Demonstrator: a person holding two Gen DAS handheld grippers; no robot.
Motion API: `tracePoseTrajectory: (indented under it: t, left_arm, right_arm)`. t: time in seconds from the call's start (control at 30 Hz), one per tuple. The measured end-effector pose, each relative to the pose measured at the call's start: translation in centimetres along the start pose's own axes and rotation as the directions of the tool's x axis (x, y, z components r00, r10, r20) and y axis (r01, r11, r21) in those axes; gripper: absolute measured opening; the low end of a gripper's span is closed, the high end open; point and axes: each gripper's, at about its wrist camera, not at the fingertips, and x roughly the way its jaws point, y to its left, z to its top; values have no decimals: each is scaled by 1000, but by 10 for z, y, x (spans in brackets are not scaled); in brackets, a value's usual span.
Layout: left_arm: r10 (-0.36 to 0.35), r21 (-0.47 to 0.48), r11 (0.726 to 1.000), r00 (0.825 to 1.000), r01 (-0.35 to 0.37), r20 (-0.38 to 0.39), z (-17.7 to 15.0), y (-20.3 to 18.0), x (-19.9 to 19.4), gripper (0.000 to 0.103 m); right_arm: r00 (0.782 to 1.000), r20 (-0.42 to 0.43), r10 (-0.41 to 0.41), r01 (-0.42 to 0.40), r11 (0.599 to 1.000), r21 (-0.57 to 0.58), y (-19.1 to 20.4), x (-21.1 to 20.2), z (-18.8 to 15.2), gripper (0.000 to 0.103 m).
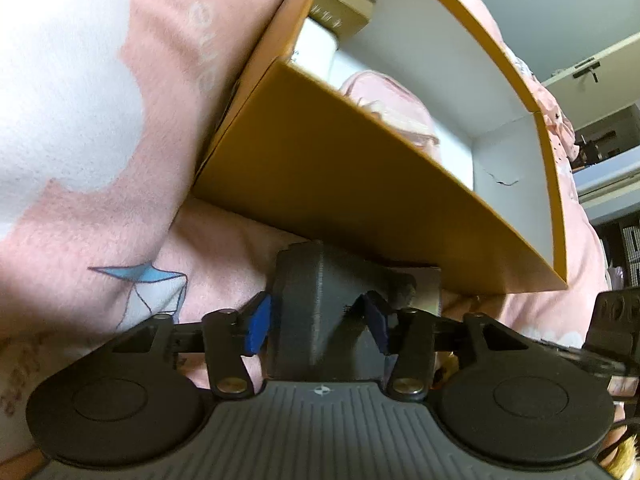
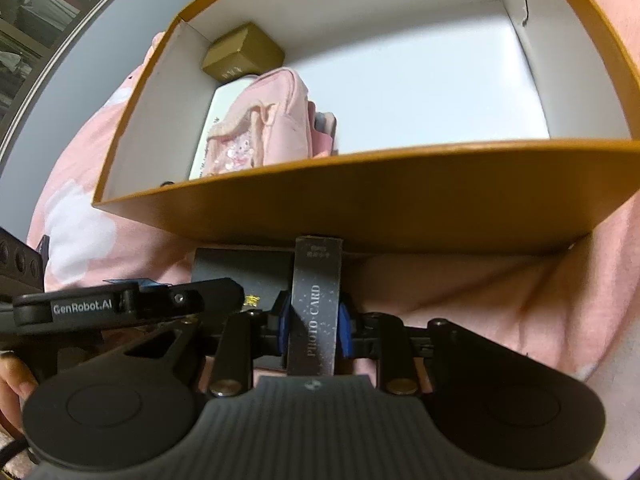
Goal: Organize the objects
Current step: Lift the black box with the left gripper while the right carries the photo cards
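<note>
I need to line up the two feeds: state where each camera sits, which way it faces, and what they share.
Left wrist: on the left gripper, facing down-forward at a dark block and the orange box; own fingers show.
Right wrist: on the right gripper, clamping a photo card pack; a hand shows.
Shared: orange box, pink pouch, pink blanket.

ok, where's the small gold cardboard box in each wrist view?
Left wrist: small gold cardboard box at top centre, in the far corner of the orange open box.
Right wrist: gold box upper left, same corner, behind the pink pouch.
Shared landmark: the orange box's near wall.
</note>
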Motion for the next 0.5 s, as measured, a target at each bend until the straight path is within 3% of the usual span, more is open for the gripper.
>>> tracePoseTrajectory:
  t: [0.3, 0.4, 0.5]
  left_arm:
    - [-37, -48, 998, 999, 36, -22, 2, 11, 19, 81]
    - [-42, -47, 998, 999, 42, -17, 1, 10, 16, 74]
    - [-47, -56, 997, 999, 47, 6, -3, 10, 5, 61]
  right_arm:
    - [1000, -14, 7, -7, 1000, 14, -5, 3, -3, 25]
    - [1000, -14, 6, -6, 1000, 16, -5, 3, -3, 25]
    - [1000, -11, 2, -2, 1000, 14, -4, 1, -4, 25]
